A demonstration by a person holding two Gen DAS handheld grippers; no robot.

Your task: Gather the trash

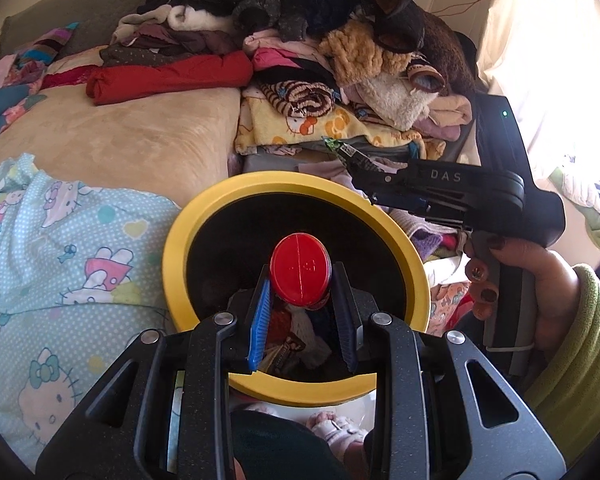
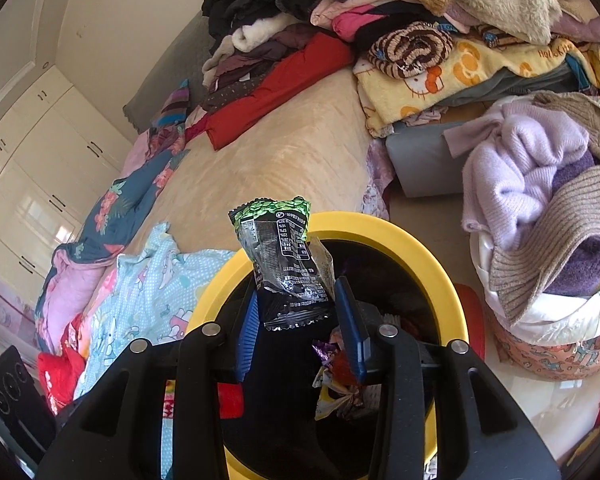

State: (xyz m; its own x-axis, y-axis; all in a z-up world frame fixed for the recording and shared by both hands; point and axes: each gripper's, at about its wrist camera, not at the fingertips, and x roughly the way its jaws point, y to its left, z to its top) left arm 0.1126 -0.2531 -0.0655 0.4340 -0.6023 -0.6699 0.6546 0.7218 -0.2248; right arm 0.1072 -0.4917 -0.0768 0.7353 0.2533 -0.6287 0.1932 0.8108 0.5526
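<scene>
Left tongs: your left gripper [image 1: 300, 276] is closing on a red-capped bottle [image 1: 301, 274], cap pointing forward, long axis running along the fingers.
Right tongs: your right gripper [image 2: 296, 312] is pinching a black and green snack wrapper [image 2: 286, 264], standing upright between the pads.
Key relation: both pieces are hanging over the mouth of the yellow-rimmed bin [image 1: 414, 272], directly below; the left is sitting nearer its centre, the right nearer its far rim.
Bin contents: wrappers are already lying inside.
Surface: the bin is standing beside the bed [image 2: 284, 152], near its foot edge.
Room: clothes are piling up on the bed's far side; a laundry basket [image 2: 540, 344] is sitting right of the bin.
</scene>
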